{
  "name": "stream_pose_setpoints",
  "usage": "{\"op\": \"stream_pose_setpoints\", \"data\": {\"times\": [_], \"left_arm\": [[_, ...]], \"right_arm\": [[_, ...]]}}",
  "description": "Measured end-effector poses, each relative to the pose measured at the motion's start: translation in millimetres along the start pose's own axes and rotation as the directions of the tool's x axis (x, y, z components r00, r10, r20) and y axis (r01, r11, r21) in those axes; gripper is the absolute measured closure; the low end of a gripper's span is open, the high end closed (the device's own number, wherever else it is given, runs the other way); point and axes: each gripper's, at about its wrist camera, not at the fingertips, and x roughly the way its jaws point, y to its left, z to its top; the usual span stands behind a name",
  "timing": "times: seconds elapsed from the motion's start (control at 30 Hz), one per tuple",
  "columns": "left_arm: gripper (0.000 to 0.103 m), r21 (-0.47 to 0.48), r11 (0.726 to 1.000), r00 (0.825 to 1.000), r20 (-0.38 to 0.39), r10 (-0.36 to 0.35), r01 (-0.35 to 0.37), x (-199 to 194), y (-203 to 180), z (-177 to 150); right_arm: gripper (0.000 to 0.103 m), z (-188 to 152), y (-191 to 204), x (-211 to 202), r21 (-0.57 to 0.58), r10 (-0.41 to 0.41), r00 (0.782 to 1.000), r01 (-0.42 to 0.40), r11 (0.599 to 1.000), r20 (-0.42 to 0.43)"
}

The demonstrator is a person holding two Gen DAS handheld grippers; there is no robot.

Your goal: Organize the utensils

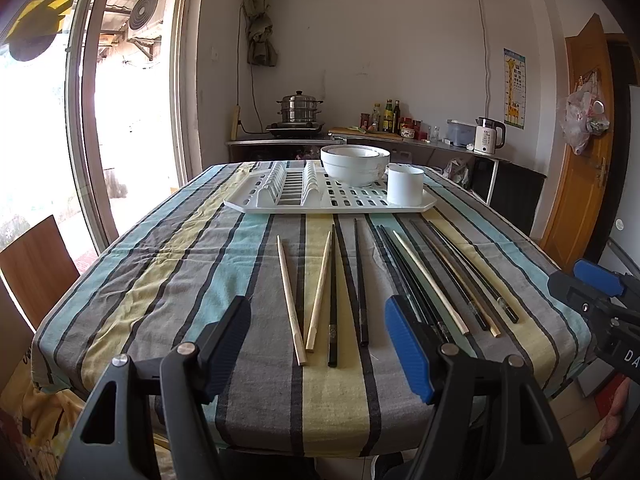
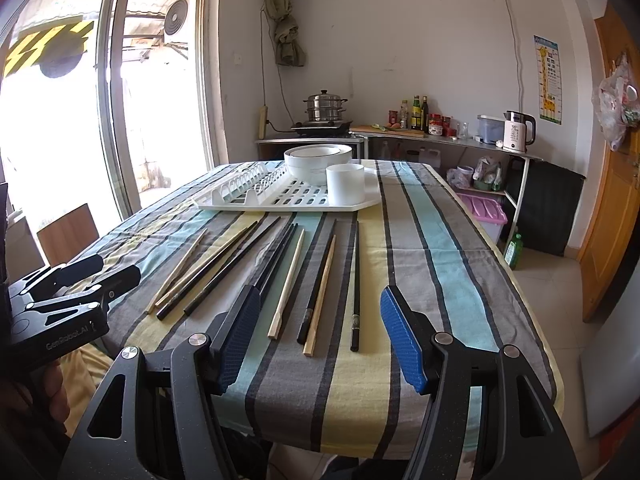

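Several loose chopsticks lie on the striped tablecloth: pale wooden chopsticks (image 1: 291, 297) (image 2: 286, 282) and black chopsticks (image 1: 361, 280) (image 2: 355, 285). Behind them a white drying rack (image 1: 280, 203) (image 2: 288, 200) holds stacked white bowls (image 1: 354, 164) (image 2: 318, 160) and a white cylindrical cup (image 1: 405, 184) (image 2: 345, 185). My left gripper (image 1: 320, 344) is open and empty over the near table edge, above the chopstick ends. My right gripper (image 2: 320, 336) is open and empty, likewise at the near edge. Each gripper shows at the side of the other's view: the right one (image 1: 588, 284) and the left one (image 2: 104, 276).
A wooden chair (image 1: 38, 268) stands left of the table by the glass door. Behind the table a counter carries a steamer pot (image 1: 299, 110), bottles (image 1: 390, 116) and a kettle (image 1: 489, 136). A pink storage box (image 2: 484, 210) and a green bottle (image 2: 513, 250) sit on the floor at right.
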Motion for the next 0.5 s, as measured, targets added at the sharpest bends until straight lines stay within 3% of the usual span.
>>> {"op": "stream_pose_setpoints", "data": {"times": [0.5], "left_arm": [[0.034,-0.011,1.000,0.998,-0.053,0.027,-0.028,40,12,17]], "right_arm": [[0.040,20,-1,36,-0.013,0.018,0.999,-0.019,1.000,-0.040]]}}
